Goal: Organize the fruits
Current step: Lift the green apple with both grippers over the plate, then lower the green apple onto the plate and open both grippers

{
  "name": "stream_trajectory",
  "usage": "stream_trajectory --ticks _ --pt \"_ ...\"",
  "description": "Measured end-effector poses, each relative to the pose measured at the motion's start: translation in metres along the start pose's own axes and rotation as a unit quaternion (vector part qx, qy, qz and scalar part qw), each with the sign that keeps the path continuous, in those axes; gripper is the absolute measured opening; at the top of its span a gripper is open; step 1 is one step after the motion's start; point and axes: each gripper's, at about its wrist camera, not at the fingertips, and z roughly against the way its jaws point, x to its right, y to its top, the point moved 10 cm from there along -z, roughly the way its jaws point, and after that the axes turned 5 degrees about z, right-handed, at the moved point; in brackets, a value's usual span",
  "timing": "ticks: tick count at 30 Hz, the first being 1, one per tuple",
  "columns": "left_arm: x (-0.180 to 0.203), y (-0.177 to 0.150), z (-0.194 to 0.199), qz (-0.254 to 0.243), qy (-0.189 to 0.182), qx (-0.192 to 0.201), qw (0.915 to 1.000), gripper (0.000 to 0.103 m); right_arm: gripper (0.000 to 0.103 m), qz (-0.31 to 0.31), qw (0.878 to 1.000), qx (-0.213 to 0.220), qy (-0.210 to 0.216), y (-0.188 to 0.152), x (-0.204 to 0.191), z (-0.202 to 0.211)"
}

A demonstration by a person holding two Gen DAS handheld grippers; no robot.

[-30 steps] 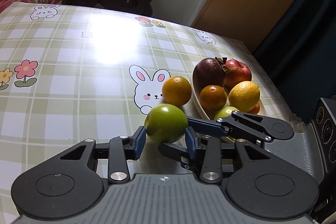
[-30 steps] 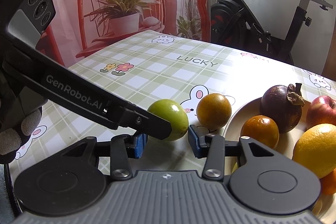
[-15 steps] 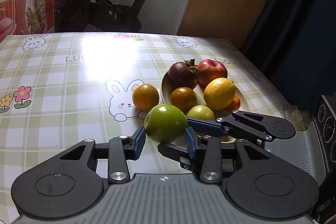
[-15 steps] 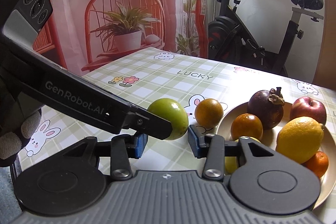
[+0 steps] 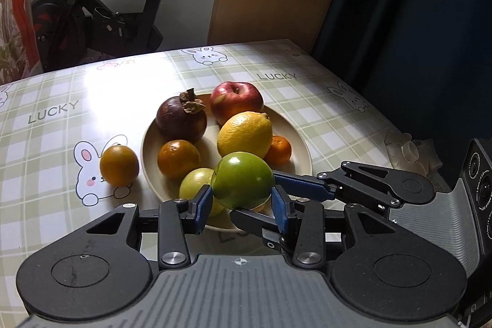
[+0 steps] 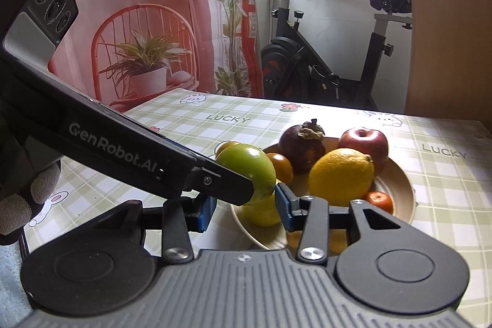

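The left gripper (image 5: 243, 206) has its jaws closed part-way on a green apple (image 5: 243, 179), one blue pad pressed to each side of the fruit. The right gripper (image 5: 270, 200) comes in from the right in the left wrist view, and its fingers clasp the same apple, so the fruit sits pinched between both tools at once; in the right wrist view the apple (image 6: 247, 168) rests against that gripper's (image 6: 244, 209) right pad, while the left gripper's black arm hides the other pad's contact. The apple is held up off the tabletop (image 5: 55, 149), over the near rim of a cream plate (image 5: 299, 149). On the plate lie a dark purple mangosteen (image 5: 180, 119), a red apple (image 5: 236, 100), a lemon (image 5: 245, 133), an orange (image 5: 178, 158), a small tangerine (image 5: 279, 149) and a pale green fruit (image 5: 195, 186) just under the held apple. Another orange (image 5: 119, 165) stands on the checked cloth just left of the plate, beside a printed rabbit. A gloved hand (image 6: 21, 199) shows at the left edge of the right wrist view. An exercise bike (image 6: 326, 63) stands beyond the tabletop.
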Motion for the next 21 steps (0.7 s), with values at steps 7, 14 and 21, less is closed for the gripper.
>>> stream_trajectory --ticks 7,14,21 --pt "0.004 0.004 -0.018 0.002 0.018 -0.004 0.9998 0.044 0.044 -0.027 1.0 -0.002 -0.013 -0.01 0.028 0.007" --pt "-0.003 0.014 -0.024 0.022 0.025 0.001 0.9995 0.045 0.044 -0.03 0.999 0.003 -0.01 -0.009 0.038 -0.003" --pt "-0.005 0.016 -0.027 0.027 0.039 0.012 0.9988 0.046 0.044 -0.022 0.999 0.019 -0.015 -0.004 0.039 -0.01"
